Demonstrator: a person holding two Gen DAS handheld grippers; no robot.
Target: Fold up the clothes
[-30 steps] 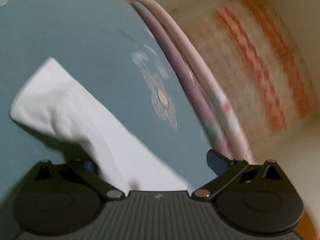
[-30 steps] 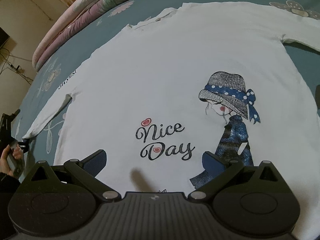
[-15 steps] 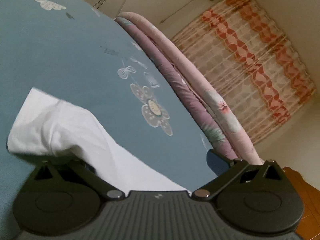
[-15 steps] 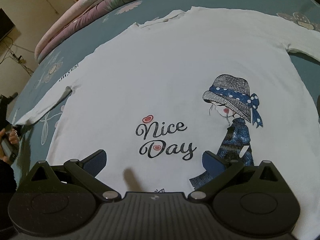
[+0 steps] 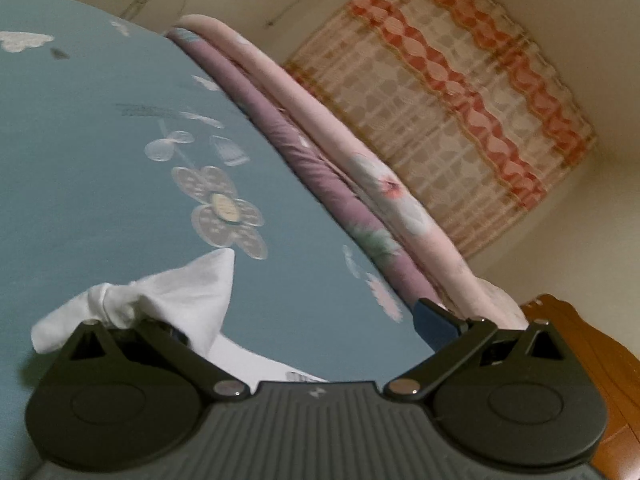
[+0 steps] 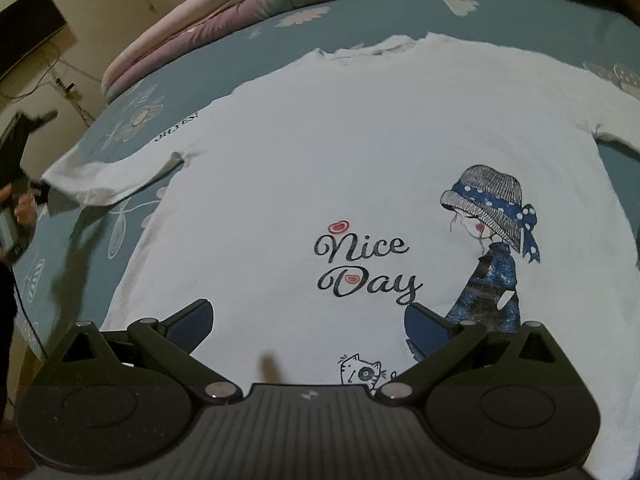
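Blue floral bedsheet (image 6: 72, 264) carries my white shirt (image 6: 340, 168), spread flat, print up. My left gripper (image 5: 304, 328) gapes wide, sleeve (image 5: 176, 300) draped over one finger; right gripper (image 6: 308, 320) hovers wide over the hem

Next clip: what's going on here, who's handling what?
A person is folding a white "Nice Day" shirt spread flat on a blue floral bedsheet. The left tongs are open, with the sleeve cuff bunched over one finger. The right tongs hover open above the hem, holding nothing.
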